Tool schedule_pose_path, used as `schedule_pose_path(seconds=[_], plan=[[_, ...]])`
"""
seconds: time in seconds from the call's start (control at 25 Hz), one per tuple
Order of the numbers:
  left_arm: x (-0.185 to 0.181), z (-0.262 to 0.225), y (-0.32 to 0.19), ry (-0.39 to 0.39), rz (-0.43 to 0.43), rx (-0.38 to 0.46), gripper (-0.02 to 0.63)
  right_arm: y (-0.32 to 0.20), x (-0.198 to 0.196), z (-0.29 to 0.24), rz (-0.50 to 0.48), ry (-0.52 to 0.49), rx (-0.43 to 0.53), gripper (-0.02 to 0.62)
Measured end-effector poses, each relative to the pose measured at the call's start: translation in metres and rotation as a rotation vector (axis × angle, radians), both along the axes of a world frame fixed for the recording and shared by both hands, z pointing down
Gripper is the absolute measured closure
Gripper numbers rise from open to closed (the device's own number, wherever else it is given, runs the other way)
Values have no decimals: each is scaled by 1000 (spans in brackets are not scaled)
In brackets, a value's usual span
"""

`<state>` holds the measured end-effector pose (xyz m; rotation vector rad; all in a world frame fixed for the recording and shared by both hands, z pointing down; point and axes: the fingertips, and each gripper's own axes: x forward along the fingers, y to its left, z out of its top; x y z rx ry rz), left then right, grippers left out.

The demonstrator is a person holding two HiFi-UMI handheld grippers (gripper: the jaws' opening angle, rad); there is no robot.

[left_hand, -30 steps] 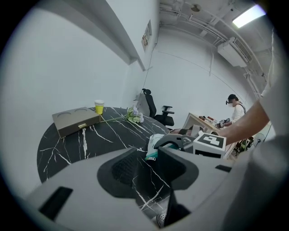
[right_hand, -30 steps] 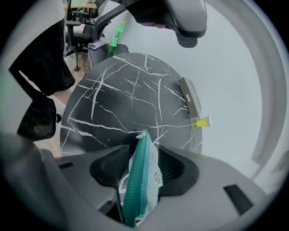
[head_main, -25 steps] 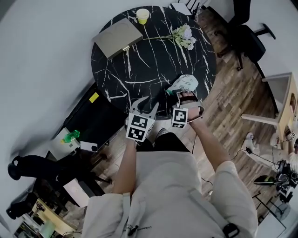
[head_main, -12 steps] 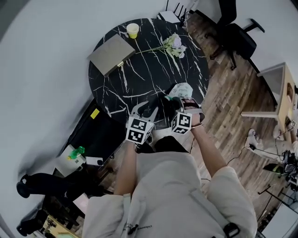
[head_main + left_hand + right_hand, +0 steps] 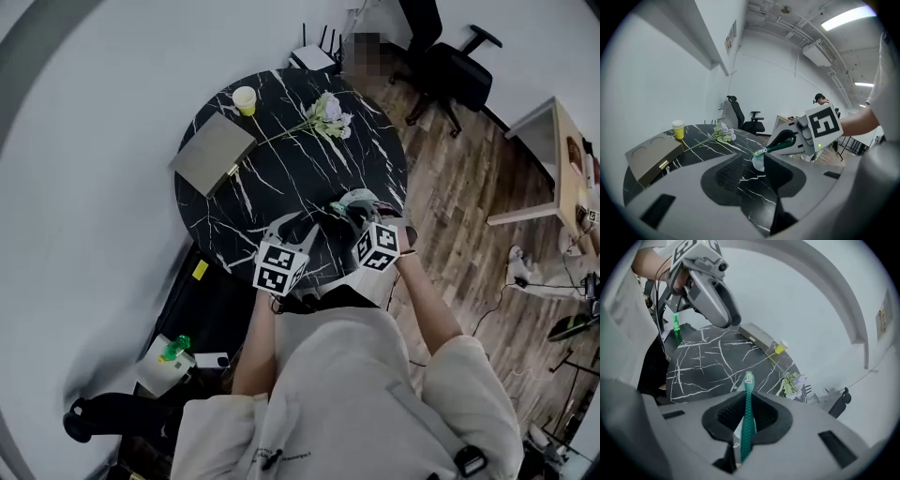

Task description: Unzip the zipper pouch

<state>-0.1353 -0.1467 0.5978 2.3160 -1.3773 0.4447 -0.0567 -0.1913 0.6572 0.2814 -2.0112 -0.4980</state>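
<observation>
The zipper pouch (image 5: 356, 201) is pale with a green zipper and hangs above the near right edge of the black marble table (image 5: 281, 178). My right gripper (image 5: 354, 214) is shut on it; its jaws have just been closing with the pouch between them. In the right gripper view the green zipper (image 5: 748, 420) runs edge-on straight out between the pads. My left gripper (image 5: 298, 227) stands open just to the left of the pouch. In the left gripper view the pouch's end (image 5: 759, 158) hangs ahead of the open left gripper (image 5: 754, 165), apart from both fingers.
A tan flat case (image 5: 211, 153), a yellow cup (image 5: 245, 98) and a sprig of flowers (image 5: 328, 111) lie at the far side of the table. An office chair (image 5: 450, 70) stands beyond on the wooden floor. A green bottle (image 5: 176, 349) sits low at the left.
The right gripper has closed on the pouch, lifted it off the table edge and rolled it edge-on. The left gripper has risen and moved in towards the pouch.
</observation>
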Motion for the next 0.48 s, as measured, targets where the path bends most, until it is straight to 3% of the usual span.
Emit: schedule_pose_path(seconds=[0.2,0.48], plan=[[6,-16,-12,-41,106,42,456,-11,7,-26,56,-82,-58,557],[14,-33,-16,-61,170,91,456,-1,-1,-59,71,-208,-129,558]])
